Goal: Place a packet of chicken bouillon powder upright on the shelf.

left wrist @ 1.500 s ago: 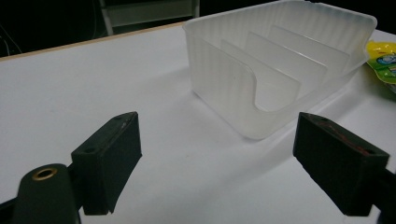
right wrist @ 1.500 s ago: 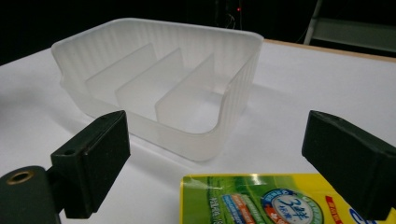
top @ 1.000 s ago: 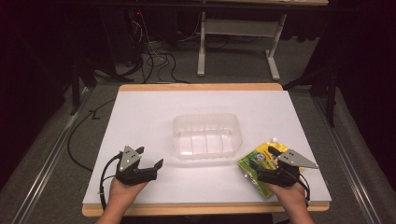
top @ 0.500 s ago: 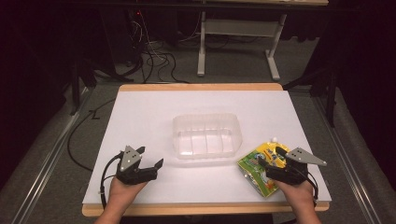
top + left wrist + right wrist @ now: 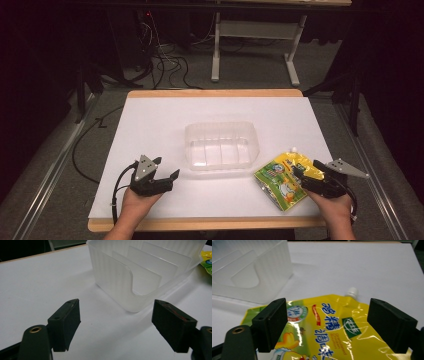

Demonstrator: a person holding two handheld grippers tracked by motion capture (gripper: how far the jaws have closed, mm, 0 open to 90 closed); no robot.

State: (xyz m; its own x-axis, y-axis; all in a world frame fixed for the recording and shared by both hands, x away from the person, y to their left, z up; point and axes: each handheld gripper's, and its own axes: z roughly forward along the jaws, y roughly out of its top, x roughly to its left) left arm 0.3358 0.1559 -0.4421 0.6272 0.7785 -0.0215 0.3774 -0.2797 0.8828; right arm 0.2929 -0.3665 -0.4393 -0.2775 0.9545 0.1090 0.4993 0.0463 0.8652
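Note:
A clear plastic container (image 5: 221, 145) with ribbed dividers stands mid-table. A yellow-green spouted drink pouch (image 5: 280, 177) lies flat at its right front, white cap (image 5: 351, 292) pointing away. My right gripper (image 5: 306, 170) hovers at the pouch's right edge, open. Its jaws have just been opening and straddle the pouch (image 5: 329, 315) from above without pinching it. My left gripper (image 5: 166, 167) rests open at the front left and faces the container's corner (image 5: 112, 277). Its jaws have just been closing a little, with nothing between them (image 5: 117, 325).
A white sheet (image 5: 160, 125) covers the wooden tabletop, whose rim (image 5: 215, 93) shows at the back. Behind the table are a dark floor, cables (image 5: 160, 60) and a white stand (image 5: 252, 30). A metal rail (image 5: 45, 175) runs along the left.
My right gripper has slid to the right, off the pouch's middle toward its right edge, uncovering more of the pouch. The left gripper, the pouch and the container have stayed put.

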